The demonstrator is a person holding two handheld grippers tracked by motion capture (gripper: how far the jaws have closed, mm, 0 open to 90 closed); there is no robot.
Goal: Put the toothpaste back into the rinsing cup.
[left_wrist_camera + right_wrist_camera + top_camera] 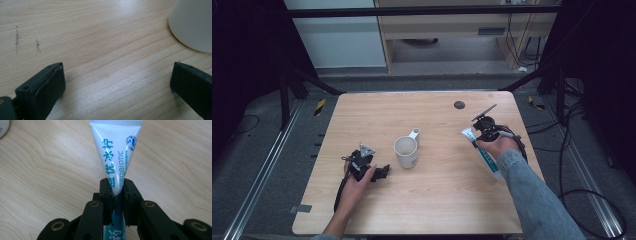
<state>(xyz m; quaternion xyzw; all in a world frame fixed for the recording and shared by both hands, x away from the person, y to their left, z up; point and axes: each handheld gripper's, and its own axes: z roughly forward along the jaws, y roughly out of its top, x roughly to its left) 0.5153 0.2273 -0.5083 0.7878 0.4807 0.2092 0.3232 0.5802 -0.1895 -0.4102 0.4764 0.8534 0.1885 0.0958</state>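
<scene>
Wood-grain surface (437, 200) carries what we see from the high view: a white mug (406, 151) stands upright near the middle, its handle pointing away from the person. To its left we find the left tool (384, 171) lying low on the surface, held by the left hand (357, 187), close to the mug but not touching it. On the right, the right hand (496, 146) holds the right tool (475, 133) over a white and blue toothpaste tube (484, 156), which lies on the surface with its flat end toward the mug.

From the left gripper view, we see the left tool's 2 black jaws spread wide with bare wood between them, and the mug's pale wall (192, 23) at the upper right.

From the right gripper view, we see the right tool (117, 195) pinching the tube (115, 157) across its middle, jaws pressed against both sides. The tube's flat crimped end points away from the camera, and blue print reading PROBIOTIC runs along it.
</scene>
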